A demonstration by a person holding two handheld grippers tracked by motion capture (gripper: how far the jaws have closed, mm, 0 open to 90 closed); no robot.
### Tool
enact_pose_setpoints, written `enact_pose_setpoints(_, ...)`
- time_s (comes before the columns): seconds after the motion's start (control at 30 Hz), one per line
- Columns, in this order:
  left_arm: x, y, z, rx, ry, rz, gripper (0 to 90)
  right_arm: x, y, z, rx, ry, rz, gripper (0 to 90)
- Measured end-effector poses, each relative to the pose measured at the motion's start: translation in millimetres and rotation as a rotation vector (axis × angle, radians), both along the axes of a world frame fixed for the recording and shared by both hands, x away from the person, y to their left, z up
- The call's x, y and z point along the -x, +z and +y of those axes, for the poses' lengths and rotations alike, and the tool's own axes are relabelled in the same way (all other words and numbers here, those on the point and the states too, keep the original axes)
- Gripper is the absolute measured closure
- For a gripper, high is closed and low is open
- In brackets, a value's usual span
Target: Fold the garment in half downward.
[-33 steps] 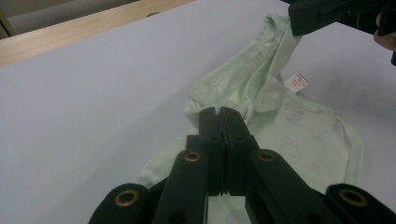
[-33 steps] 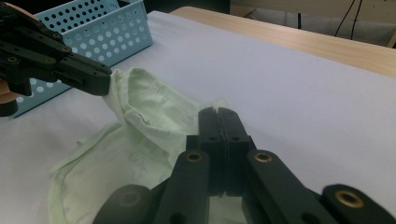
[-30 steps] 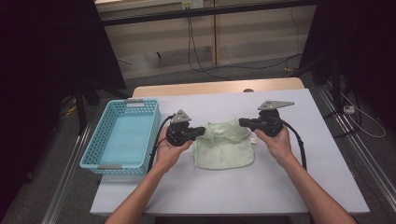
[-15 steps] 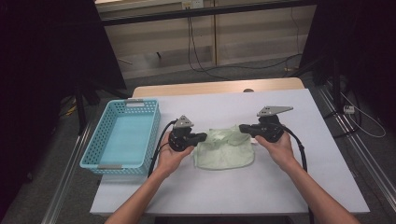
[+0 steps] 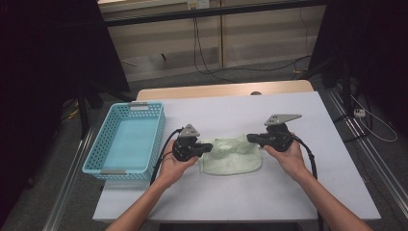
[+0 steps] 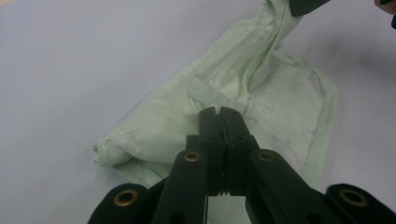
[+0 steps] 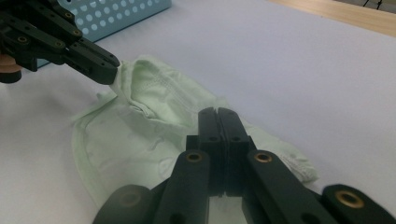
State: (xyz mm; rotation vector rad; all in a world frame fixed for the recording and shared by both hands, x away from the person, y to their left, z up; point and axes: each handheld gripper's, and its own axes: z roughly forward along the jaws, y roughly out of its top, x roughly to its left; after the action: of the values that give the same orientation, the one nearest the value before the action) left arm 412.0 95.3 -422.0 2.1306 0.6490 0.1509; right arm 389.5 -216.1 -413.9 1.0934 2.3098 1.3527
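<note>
A pale green cloth [image 5: 231, 161] lies crumpled on the white table [image 5: 288, 197]. My left gripper [image 5: 210, 146] is shut on the cloth's left far corner. In the left gripper view its jaws [image 6: 218, 112] are pressed together on the cloth [image 6: 261, 93]. My right gripper [image 5: 249, 138] is shut on the right far corner, with its jaws [image 7: 217, 112] closed on the fabric [image 7: 140, 135]. The right gripper view also shows the left gripper [image 7: 109, 70] pinching a raised fold. In the left gripper view the right gripper [image 6: 303, 5] holds up the other end.
A light blue perforated basket [image 5: 94, 153] stands at the table's left, close to the left hand, and its wall [image 7: 121, 14] appears in the right gripper view. Cables trail from both grippers. A wooden edge runs along the far side of the table.
Both grippers have come slightly toward the person, drawing the cloth's far edge nearer over the rest of it. The jaws stay shut.
</note>
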Motion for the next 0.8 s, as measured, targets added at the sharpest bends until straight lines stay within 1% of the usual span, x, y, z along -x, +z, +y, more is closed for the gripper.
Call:
enact_pose_setpoints(0.1, 1.7, -1.8, 0.0, -0.011, -0.006, -0.002, 88.4, 2.2, -3.0, -0.4, 0.008, 0.002, 0.009, 90.0)
enact_pose_setpoints(0.33, 6.1, -8.3, -0.2, -0.055, -0.025, -0.005, 88.3, 7.5, -7.4, -0.4, 0.034, 0.022, 0.024, 90.0)
enact_pose_setpoints(0.37, 6.8, -8.9, -0.1, -0.06, -0.03, 0.001, 88.3, 8.1, -8.2, -0.6, 0.036, 0.023, 0.026, 90.0)
enact_pose_setpoints(0.43, 8.9, -9.9, -0.4, -0.064, -0.034, -0.006, 88.3, 9.6, -10.6, -0.4, 0.044, 0.027, 0.034, 90.0)
enact_pose_setpoints(0.5, 11.2, -11.2, -0.7, -0.06, -0.038, -0.004, 88.4, 11.2, -13.8, 0.0, 0.048, 0.036, 0.044, 90.0)
enact_pose_setpoints(0.6, 14.1, -13.5, -0.9, -0.069, -0.05, -0.004, 88.3, 14.8, -19.3, 0.7, 0.057, 0.045, 0.058, 90.0)
enact_pose_setpoints(0.63, 14.8, -14.4, -0.8, -0.068, -0.051, -0.003, 88.3, 15.3, -20.4, 0.5, 0.063, 0.045, 0.056, 90.0)
enact_pose_setpoints(0.8, 18.2, -21.0, 0.1, -0.092, -0.06, 0.004, 87.9, 18.1, -23.7, -0.7, 0.065, 0.051, 0.065, 90.0)
